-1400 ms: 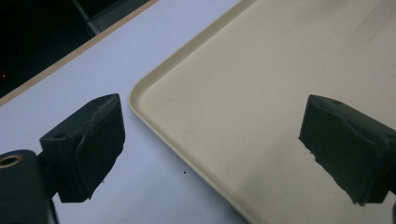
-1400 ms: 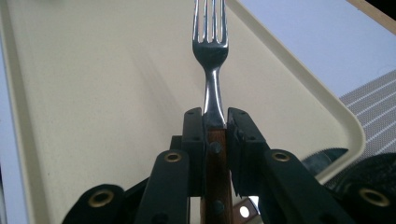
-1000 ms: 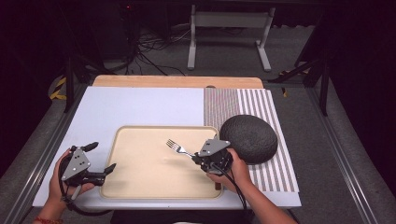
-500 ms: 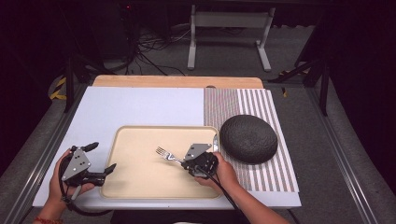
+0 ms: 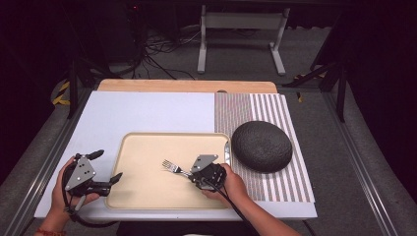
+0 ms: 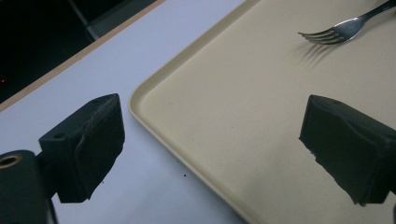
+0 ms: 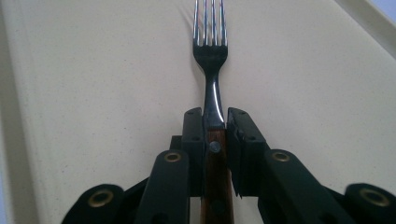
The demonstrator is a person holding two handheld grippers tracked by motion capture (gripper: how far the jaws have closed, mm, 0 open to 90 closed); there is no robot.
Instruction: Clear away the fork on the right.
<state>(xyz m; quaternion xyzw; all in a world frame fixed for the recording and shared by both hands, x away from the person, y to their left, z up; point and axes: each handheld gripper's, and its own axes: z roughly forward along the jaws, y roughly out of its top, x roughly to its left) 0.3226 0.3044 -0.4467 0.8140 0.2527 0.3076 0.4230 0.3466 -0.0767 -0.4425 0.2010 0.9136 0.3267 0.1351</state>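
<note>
Your right gripper (image 5: pixel 193 173) is clamped on the fork (image 7: pixel 211 51) at the junction of the steel neck and the wooden handle, with the tines pointing away from the jaws over the middle of the beige tray (image 5: pixel 147 196). In the left gripper view the tines cast a shadow on the tray floor, so judge the fork to be just above the tray, not resting on it. The grip sits near one end of a long, smooth shank; if you tilt or swing the wrist quickly, the fork may pivot or slide between the pads. If you lower it with the tines leading, they may catch the tray floor and lever the handle out. Your left gripper (image 6: pixel 210 154) stands wide open and empty across the tray's near left edge; keep it clear of the fork's path. The dark round cushion (image 5: pixel 261 146) lies just right of the tray.
</note>
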